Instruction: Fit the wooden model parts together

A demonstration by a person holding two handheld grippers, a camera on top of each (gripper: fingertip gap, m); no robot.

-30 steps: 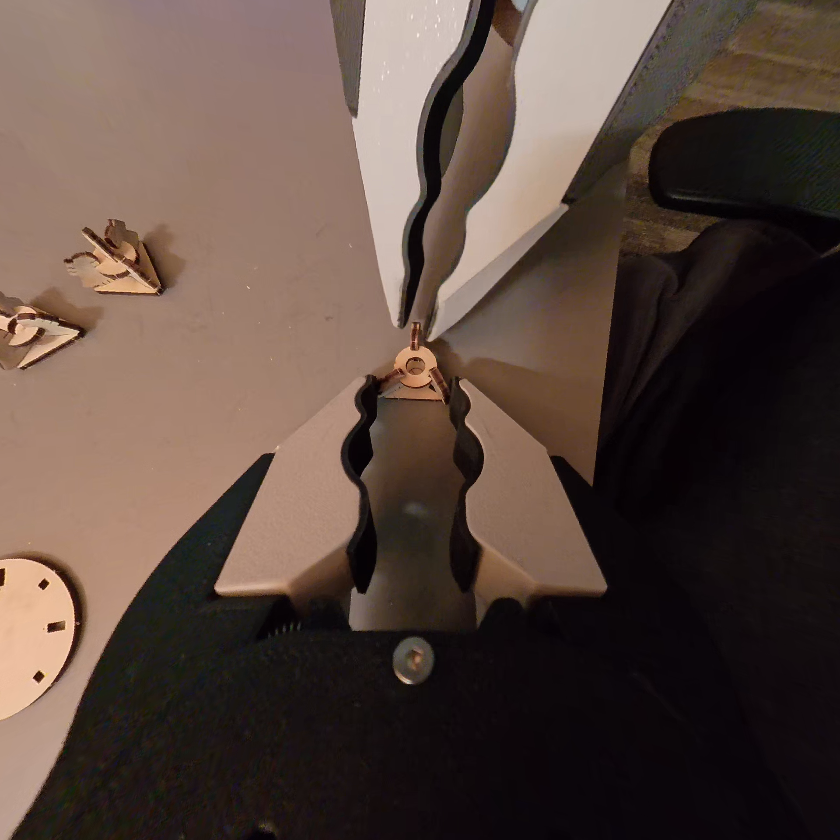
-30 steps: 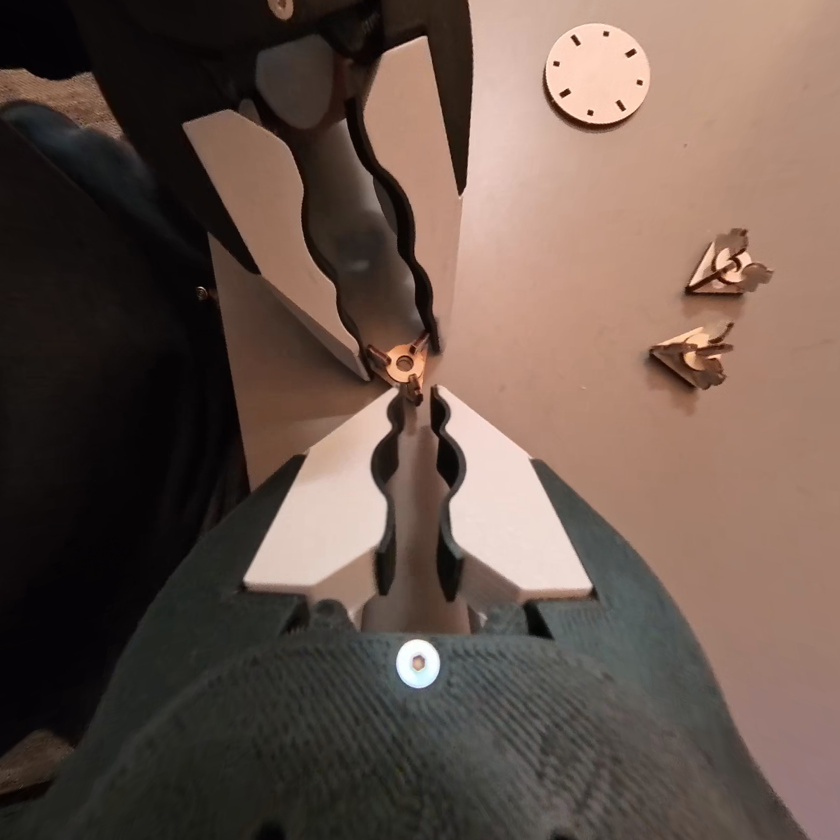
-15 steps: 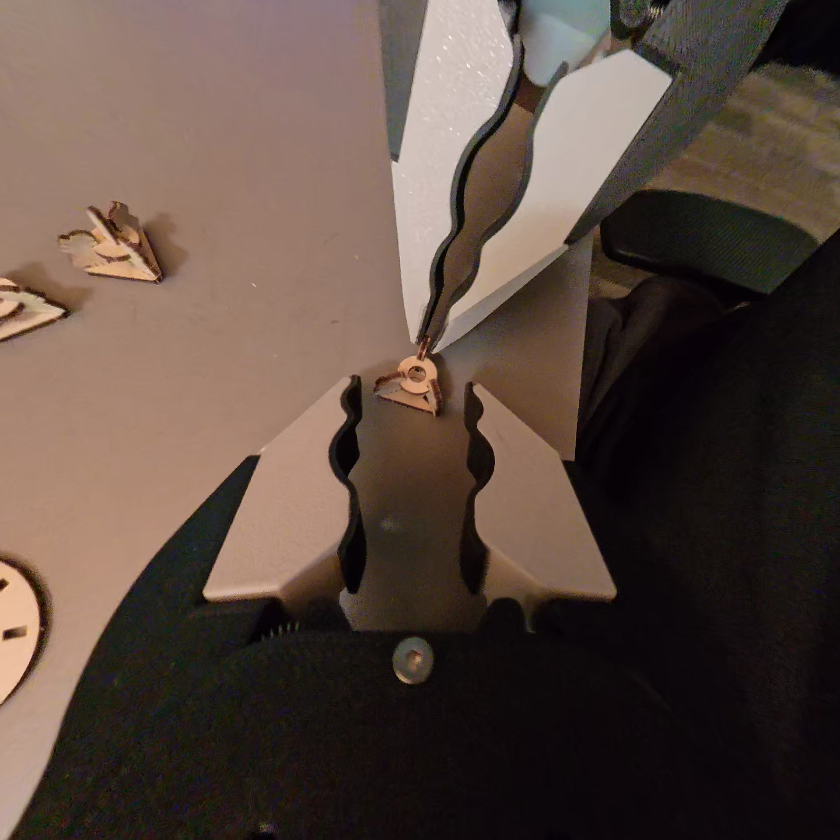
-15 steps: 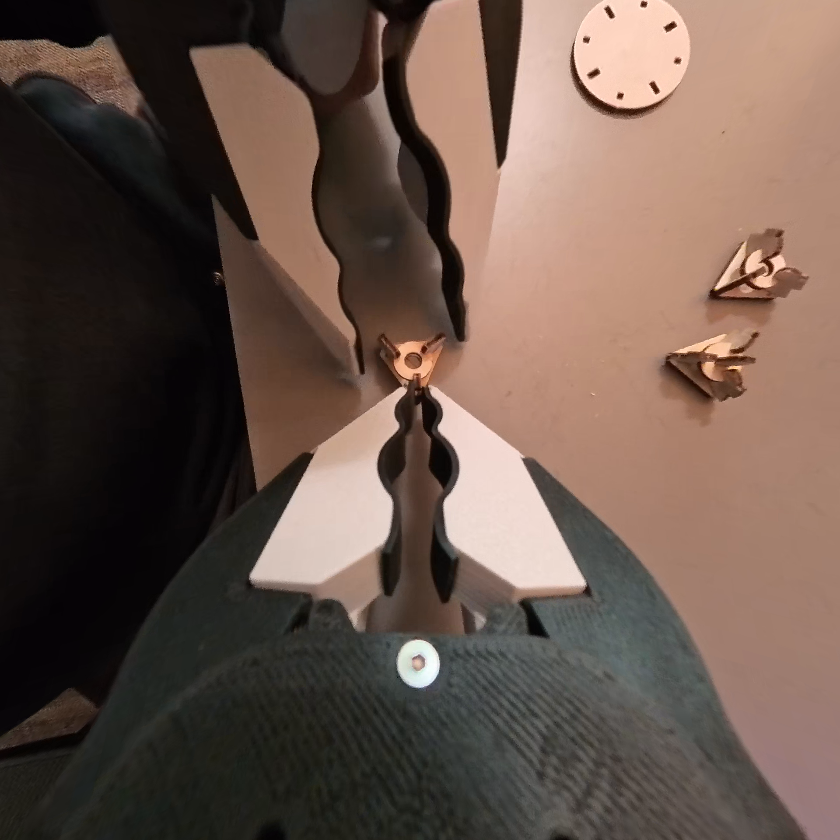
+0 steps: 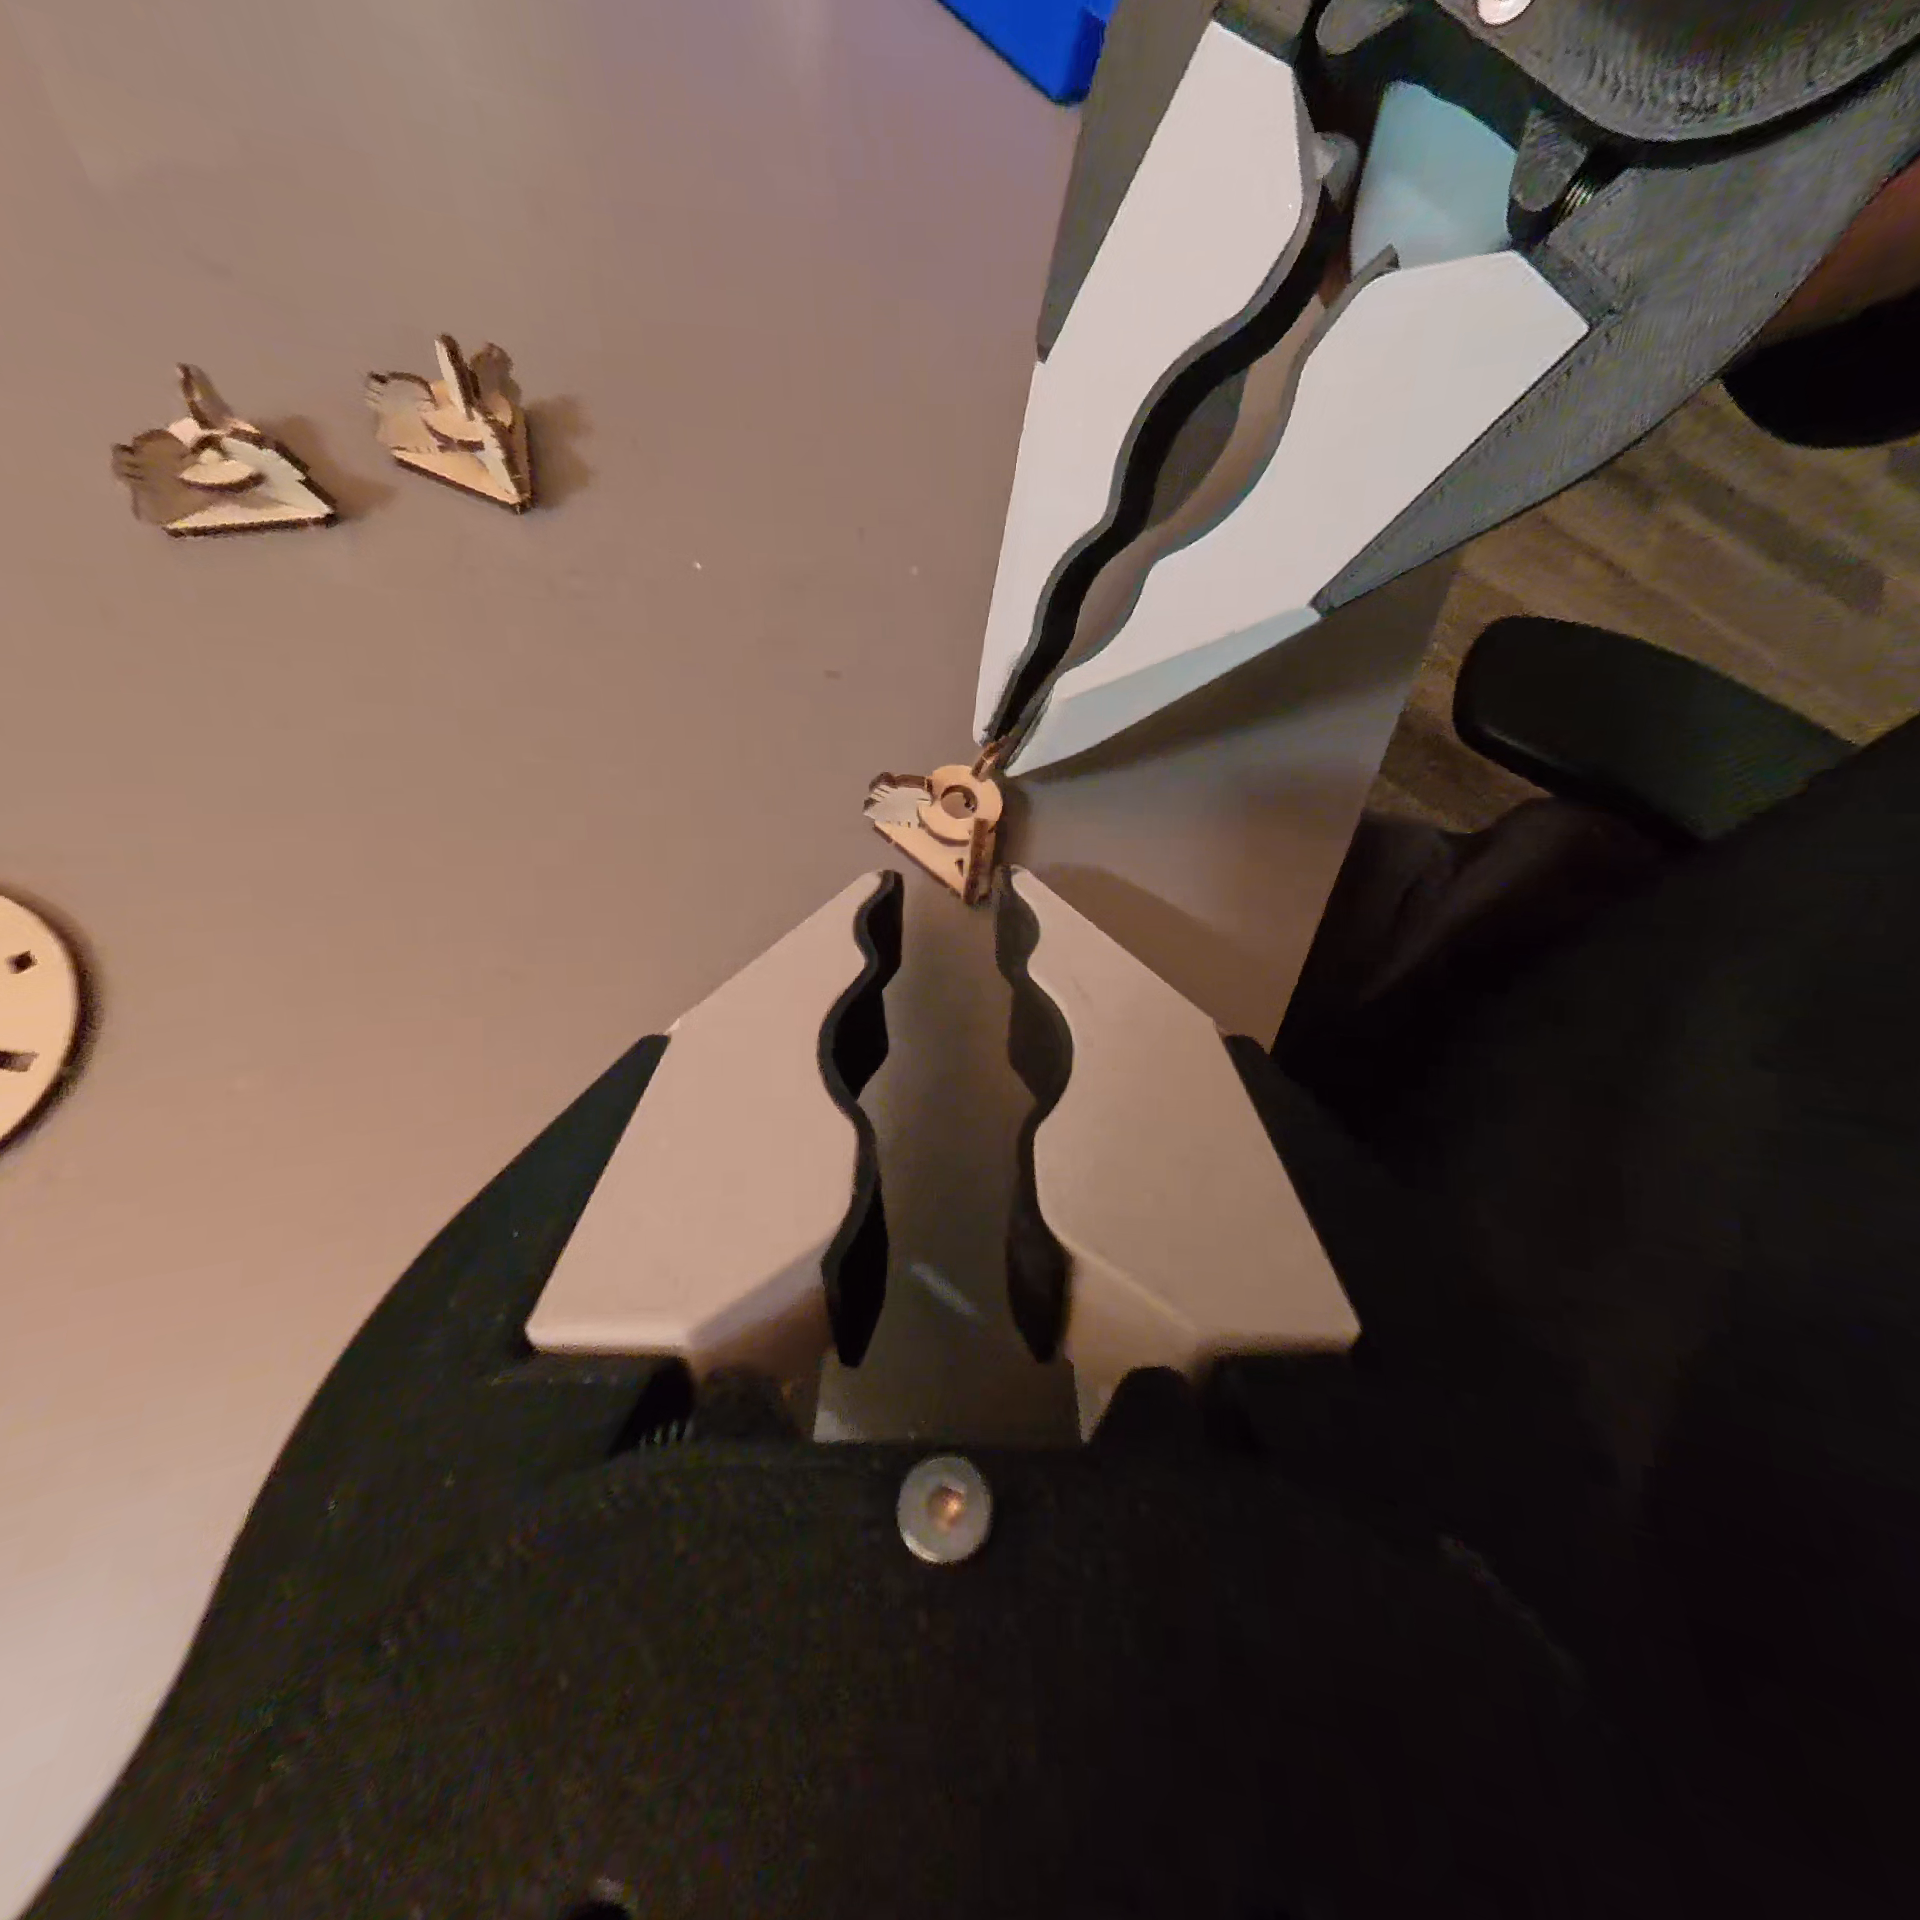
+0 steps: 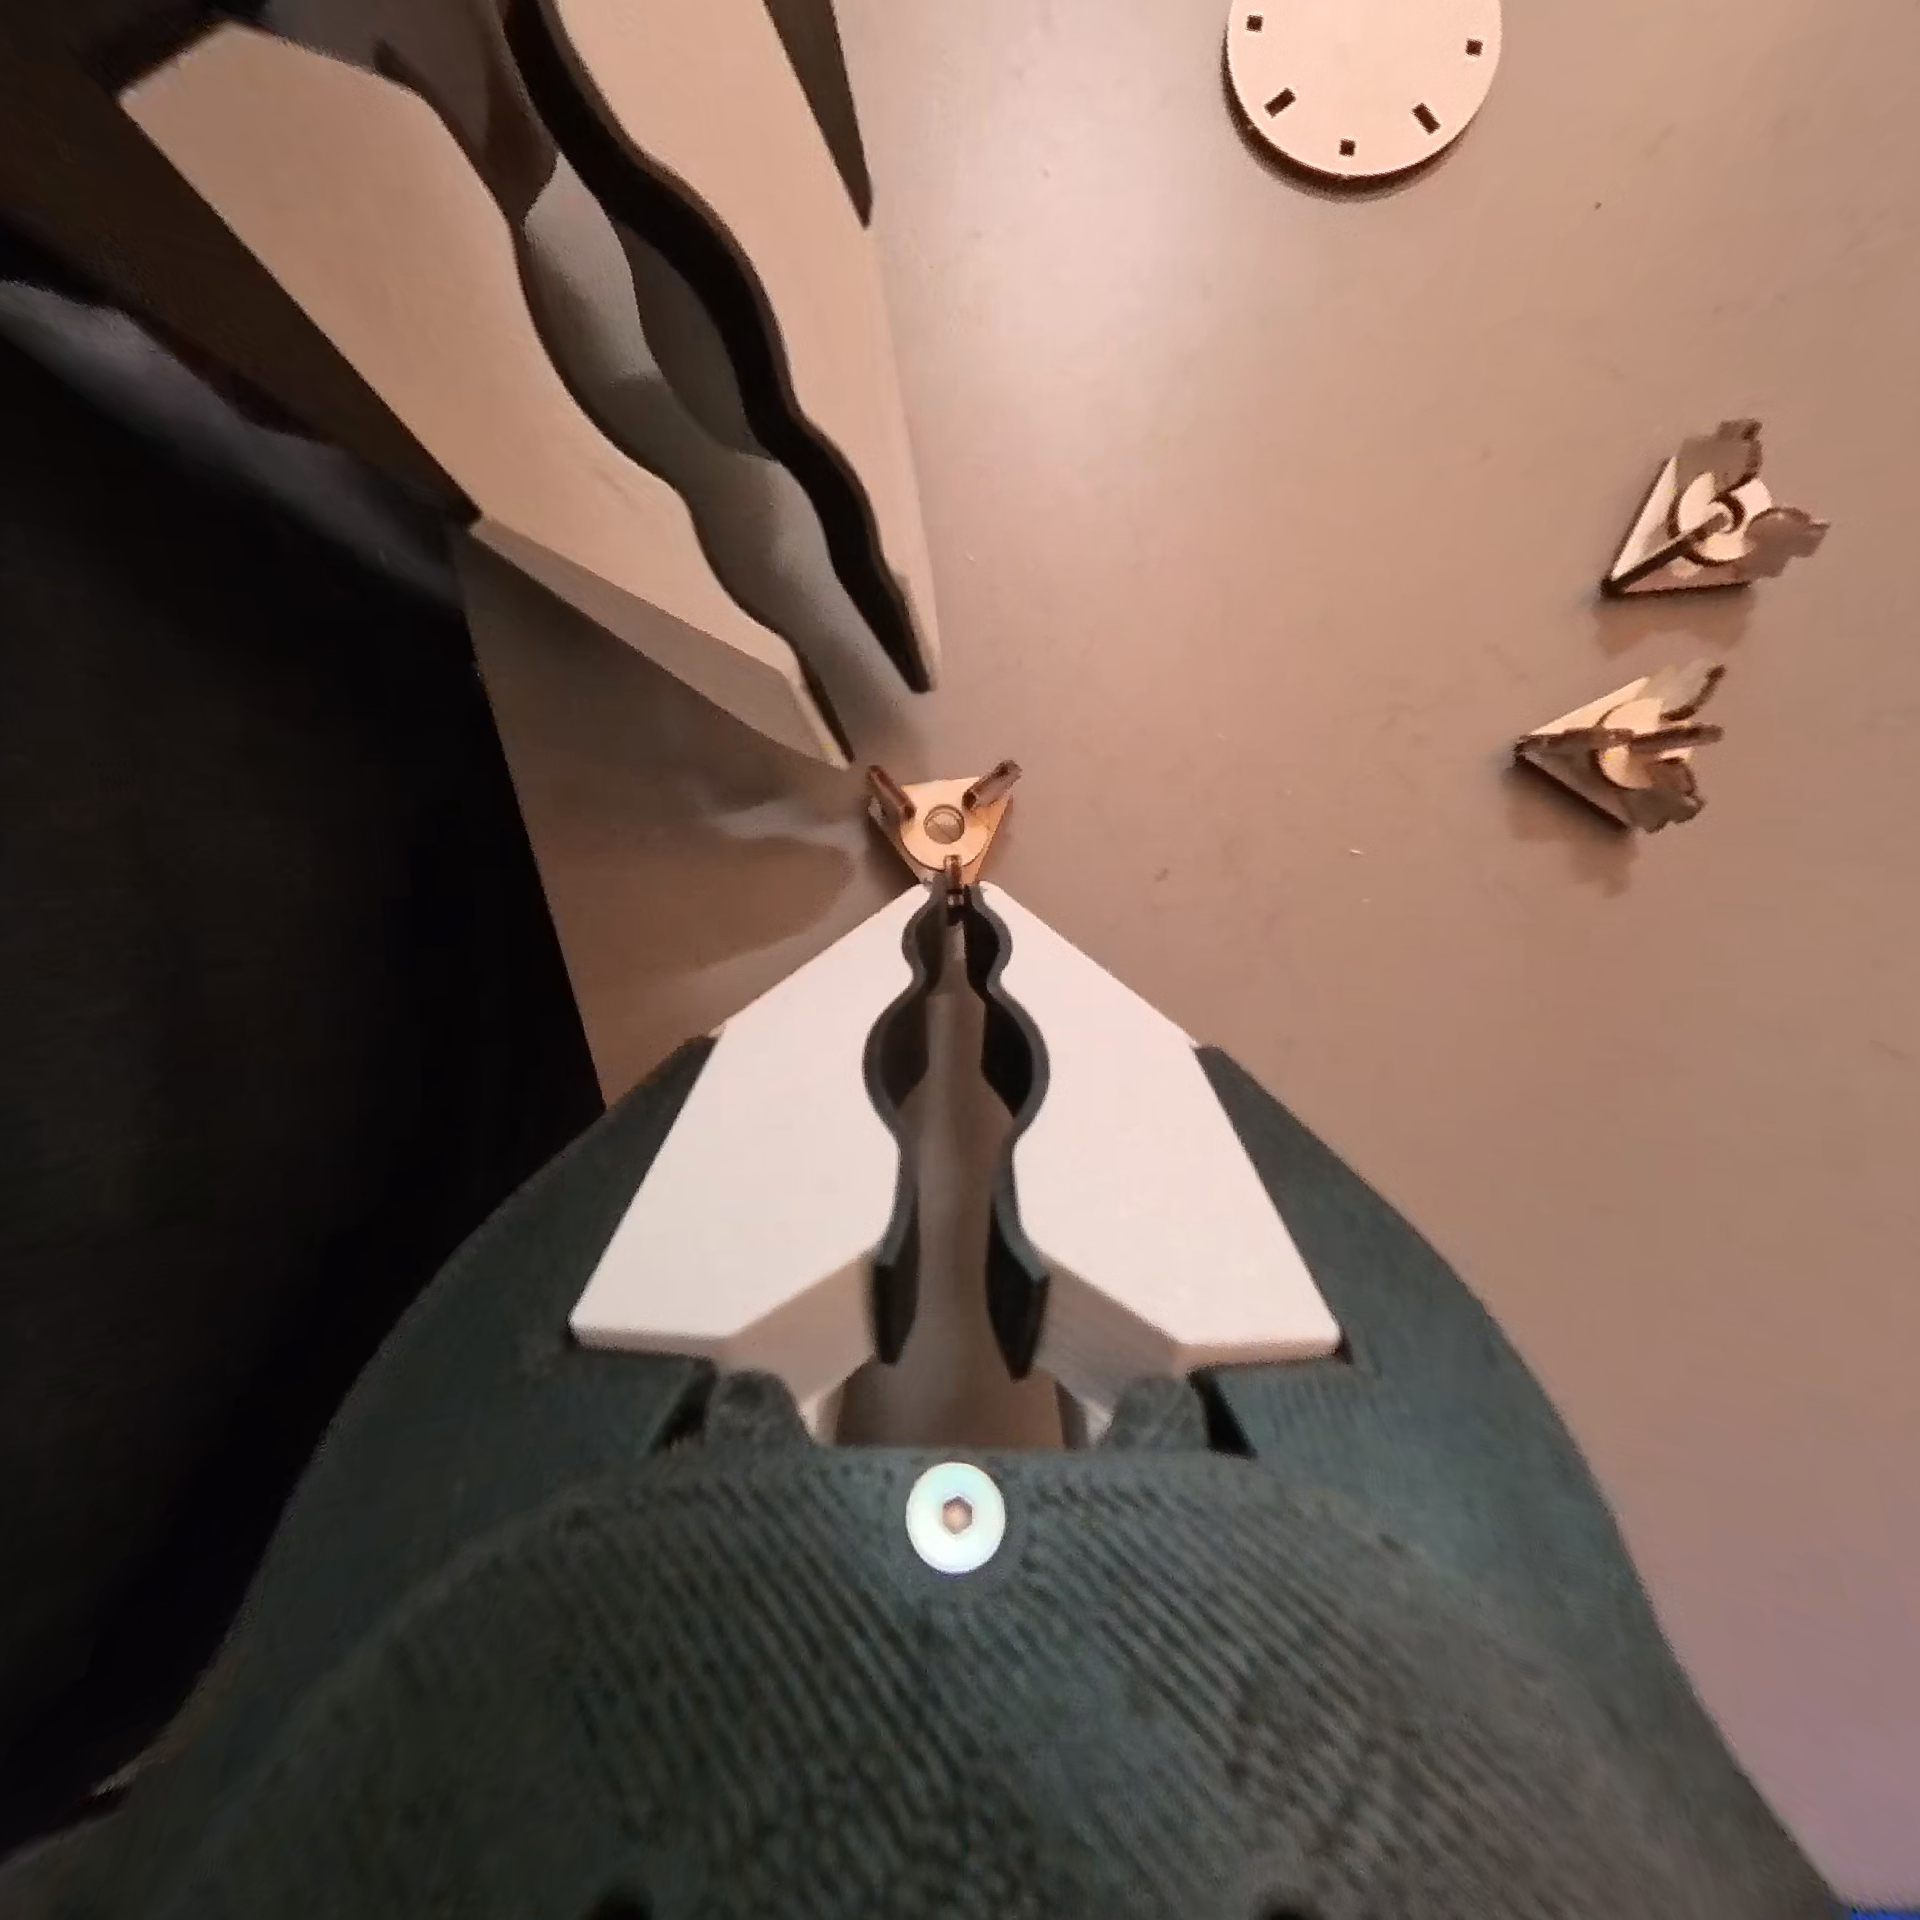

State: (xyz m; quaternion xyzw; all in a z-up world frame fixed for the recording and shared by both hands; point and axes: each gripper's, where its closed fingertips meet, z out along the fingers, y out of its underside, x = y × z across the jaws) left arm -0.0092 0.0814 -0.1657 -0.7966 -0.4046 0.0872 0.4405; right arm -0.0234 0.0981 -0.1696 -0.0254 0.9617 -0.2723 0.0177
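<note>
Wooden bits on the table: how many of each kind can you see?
Triangular wooden assemblies: 3, one pinched by the right tool, two loose
Round slotted wooden disc: 1
Total: 4

Three small wooden triangular assemblies (image 6: 942,826), (image 6: 1704,516), (image 6: 1621,761), one slotted wooden disc (image 6: 1361,88), two tools (image 6: 951,904), (image 5: 940,888).

Probably an office or lab: a grey desk (image 5: 520,727), a black chair armrest (image 5: 1642,727), wood-look flooring (image 5: 1662,540).
</note>
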